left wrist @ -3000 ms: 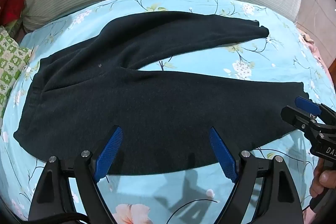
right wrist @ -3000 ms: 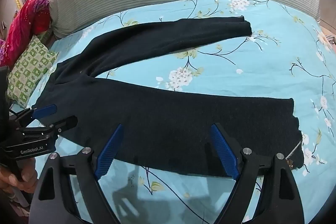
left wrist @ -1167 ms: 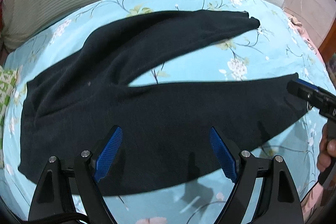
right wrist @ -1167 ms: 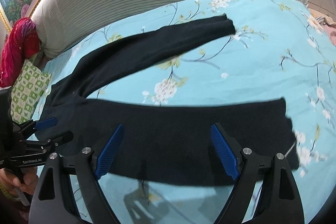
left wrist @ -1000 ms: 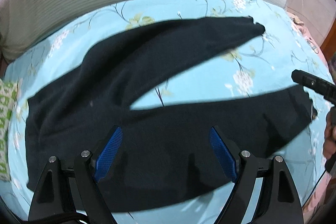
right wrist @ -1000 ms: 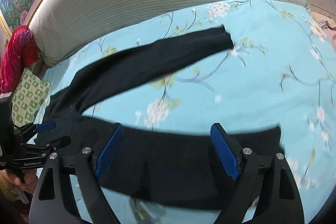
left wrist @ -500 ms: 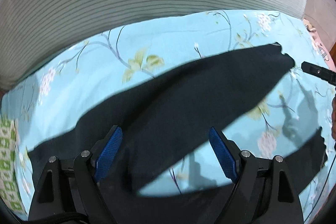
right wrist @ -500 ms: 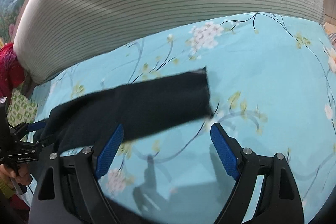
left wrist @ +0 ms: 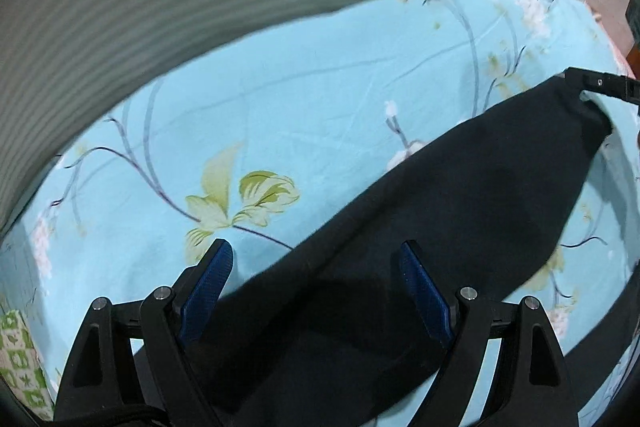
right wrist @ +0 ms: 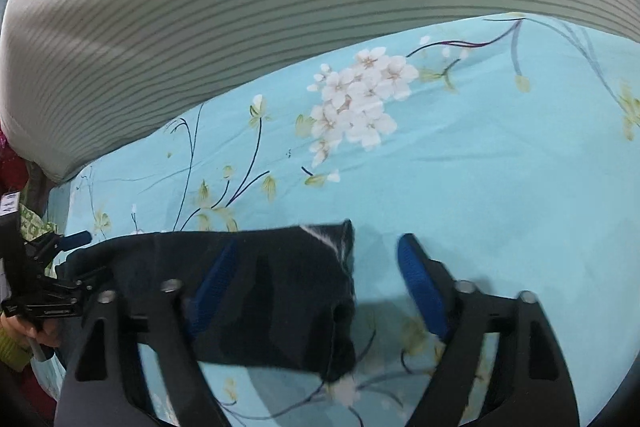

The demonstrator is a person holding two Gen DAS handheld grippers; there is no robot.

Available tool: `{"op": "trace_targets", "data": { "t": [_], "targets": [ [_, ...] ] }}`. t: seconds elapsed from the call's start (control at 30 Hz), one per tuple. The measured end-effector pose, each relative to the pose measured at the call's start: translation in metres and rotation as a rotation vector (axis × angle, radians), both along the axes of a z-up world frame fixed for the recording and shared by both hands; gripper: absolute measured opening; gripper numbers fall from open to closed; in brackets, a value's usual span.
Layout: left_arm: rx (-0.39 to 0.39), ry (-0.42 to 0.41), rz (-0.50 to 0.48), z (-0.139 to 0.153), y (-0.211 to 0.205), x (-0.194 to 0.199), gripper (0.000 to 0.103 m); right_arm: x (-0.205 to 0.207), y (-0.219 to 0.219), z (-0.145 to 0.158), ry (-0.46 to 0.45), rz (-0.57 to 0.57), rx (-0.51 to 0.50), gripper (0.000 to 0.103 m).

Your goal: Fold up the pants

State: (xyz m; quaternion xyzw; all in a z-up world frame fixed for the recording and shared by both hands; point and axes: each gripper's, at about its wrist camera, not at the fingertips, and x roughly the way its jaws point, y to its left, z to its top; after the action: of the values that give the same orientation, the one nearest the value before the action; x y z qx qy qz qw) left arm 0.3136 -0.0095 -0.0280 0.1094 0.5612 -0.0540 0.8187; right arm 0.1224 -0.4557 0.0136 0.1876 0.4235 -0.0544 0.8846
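Left tool [left wrist: 316, 287] wide apart, right tool [right wrist: 316, 283] narrowing over blurred pants [right wrist: 276, 291] cuff, unpinched.

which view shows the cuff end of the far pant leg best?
Right wrist. The cuff lies close up between the open right gripper fingers, whose jaws have just been closing, and its hem edge shows. Left wrist shows the pant leg lengthwise; the cuff there is small, at the frame's right edge beside the other gripper's tip.
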Motion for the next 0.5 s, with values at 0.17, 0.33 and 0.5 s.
{"op": "trace_targets", "data": {
  "t": [0.17, 0.33, 0.5],
  "targets": [
    [-0.048, 0.052, -0.032, -0.009, 0.005, 0.009, 0.043, 0.009, 0.000, -0.009, 0.033, 0.032, 0.022, 0.020],
    [-0.081, 0.047, -0.101, 0.007, 0.004, -0.006, 0.006, -0.013, 0.004, 0.009, -0.040, 0.047, 0.022, 0.008],
    [-0.141, 0.017, -0.122, 0.035, 0.008, -0.047, 0.005, -0.047, 0.010, 0.037, -0.112, 0.085, 0.013, 0.007]
  ]
}}
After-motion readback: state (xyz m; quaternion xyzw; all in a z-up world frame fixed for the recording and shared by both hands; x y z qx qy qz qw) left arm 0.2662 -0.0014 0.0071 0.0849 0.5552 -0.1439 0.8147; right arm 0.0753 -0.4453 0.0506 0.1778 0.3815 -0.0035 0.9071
